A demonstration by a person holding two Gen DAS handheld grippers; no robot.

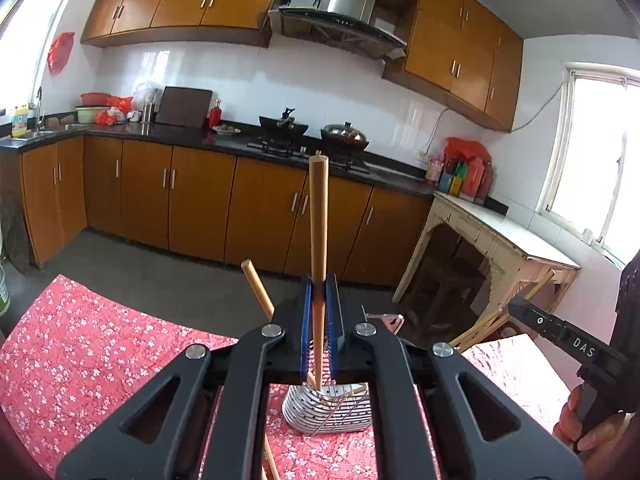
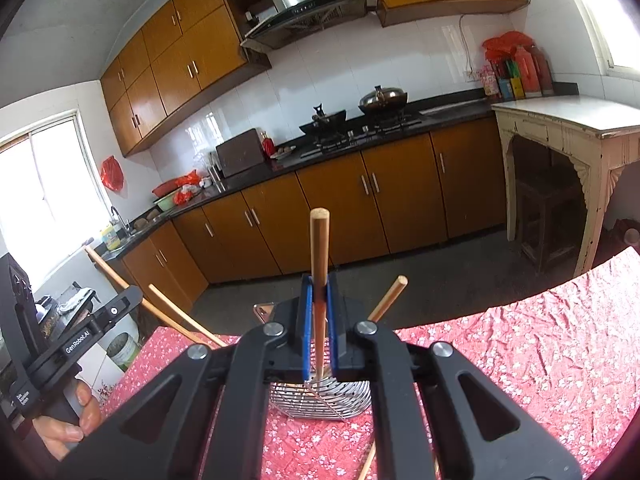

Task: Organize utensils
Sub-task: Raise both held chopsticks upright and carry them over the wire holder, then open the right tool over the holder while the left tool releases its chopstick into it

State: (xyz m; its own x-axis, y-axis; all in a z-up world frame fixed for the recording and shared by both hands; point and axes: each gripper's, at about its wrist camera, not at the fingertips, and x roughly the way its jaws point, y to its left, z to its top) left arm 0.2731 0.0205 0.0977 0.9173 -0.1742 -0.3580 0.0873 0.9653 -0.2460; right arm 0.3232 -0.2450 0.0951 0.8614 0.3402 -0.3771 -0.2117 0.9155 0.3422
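Note:
My left gripper [image 1: 319, 292] is shut on a wooden utensil handle [image 1: 318, 216] that stands upright, its lower end in a slotted metal utensil holder [image 1: 328, 410] on the table. A second wooden handle [image 1: 258, 289] leans left from the holder. My right gripper [image 2: 319, 292] is shut on another upright wooden handle [image 2: 319, 248], above the same metal holder [image 2: 320, 400]. A further wooden handle [image 2: 388, 298] leans right beside it. Each gripper's body shows at the edge of the other's view.
A red floral tablecloth [image 1: 72, 344] covers the table. Beyond the table edge are the grey floor, brown cabinets [image 1: 200, 200], a stove with pans [image 1: 312, 136] and a cream side table [image 1: 500, 240]. A phone-like object [image 1: 390, 322] lies behind the holder.

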